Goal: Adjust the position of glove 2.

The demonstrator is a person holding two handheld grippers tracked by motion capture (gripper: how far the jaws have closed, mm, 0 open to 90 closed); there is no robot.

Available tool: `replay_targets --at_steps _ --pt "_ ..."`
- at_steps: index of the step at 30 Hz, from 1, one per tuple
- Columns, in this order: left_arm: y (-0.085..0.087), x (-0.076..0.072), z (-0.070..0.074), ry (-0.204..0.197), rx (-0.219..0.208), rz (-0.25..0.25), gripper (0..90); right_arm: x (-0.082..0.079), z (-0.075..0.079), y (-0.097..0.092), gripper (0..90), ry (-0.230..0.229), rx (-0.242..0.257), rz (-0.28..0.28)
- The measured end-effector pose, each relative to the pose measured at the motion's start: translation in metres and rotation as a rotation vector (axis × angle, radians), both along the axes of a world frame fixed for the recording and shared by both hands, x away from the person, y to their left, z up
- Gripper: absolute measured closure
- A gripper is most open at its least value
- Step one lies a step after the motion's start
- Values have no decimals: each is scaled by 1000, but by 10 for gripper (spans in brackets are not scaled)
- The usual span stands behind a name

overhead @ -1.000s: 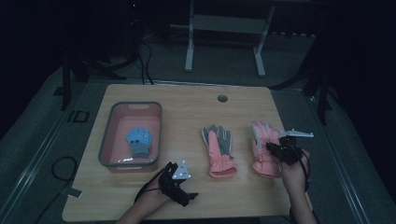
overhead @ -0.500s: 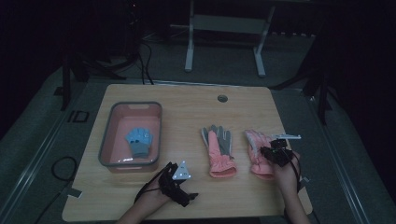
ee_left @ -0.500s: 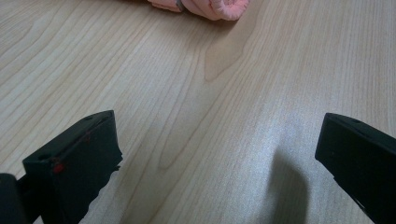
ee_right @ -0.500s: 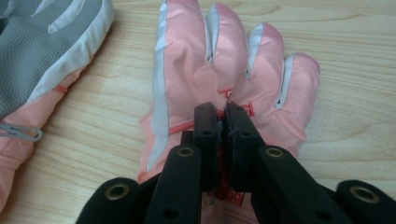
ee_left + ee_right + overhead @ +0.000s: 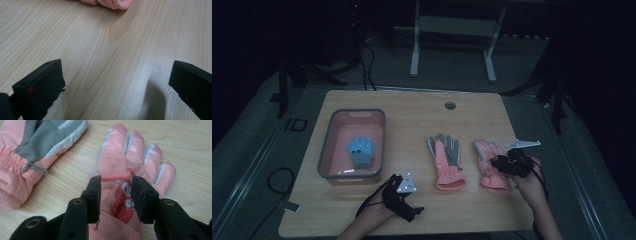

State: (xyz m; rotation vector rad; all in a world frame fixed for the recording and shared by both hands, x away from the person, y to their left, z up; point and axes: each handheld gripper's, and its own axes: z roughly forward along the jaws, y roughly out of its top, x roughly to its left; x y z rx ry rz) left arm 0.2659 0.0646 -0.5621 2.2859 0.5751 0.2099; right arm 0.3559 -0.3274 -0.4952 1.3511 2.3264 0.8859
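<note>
Two pink winter gloves lie flat on the wooden table point(image 5: 412, 115). The left glove point(image 5: 446, 160) point(image 5: 37, 147) is palm up and shows a grey patch. The right glove point(image 5: 489, 160) point(image 5: 130, 157) bears a red owl print. My right gripper point(image 5: 503, 163) point(image 5: 116, 182) hovers just over the back of this glove. Its jaws have just been opening and stand a little apart over the owl print, without pinching the fabric. Near the front edge my left gripper point(image 5: 412, 205) point(image 5: 117, 63) rests low over bare wood, jaws wide open with nothing between them. A pink cuff point(image 5: 112, 3) lies ahead of it.
A pink bin point(image 5: 324, 150) at the table's left holds a blue glove point(image 5: 361, 151). A round cable hole point(image 5: 450, 105) sits near the far edge. Bare wood runs along the front between the hands. A white frame stands on the floor beyond the table.
The right hand and the owl glove have shifted slightly left and toward the near edge. The left hand has stayed put.
</note>
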Motion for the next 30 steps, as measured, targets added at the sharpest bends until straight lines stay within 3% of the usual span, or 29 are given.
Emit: replay_targets --at_steps 7,11,13,18,23,30 --pt "0 0 -1 2 2 2 0 8 -23 -9 573 58 -10 -42" --pt "0 0 -1 0 6 0 0 9 -31 -12 707 78 45 -40" --pt "0 0 -1 1 6 2 0 8 -32 -10 775 72 48 -35" --pt "-1 1 -1 0 6 2 0 1 -30 -7 877 42 80 -90" --pt "-1 1 -1 2 9 1 0 -8 -9 -2 890 -21 81 -120" --pt "0 0 0 0 6 -4 0 -15 39 17 890 -114 71 -152"
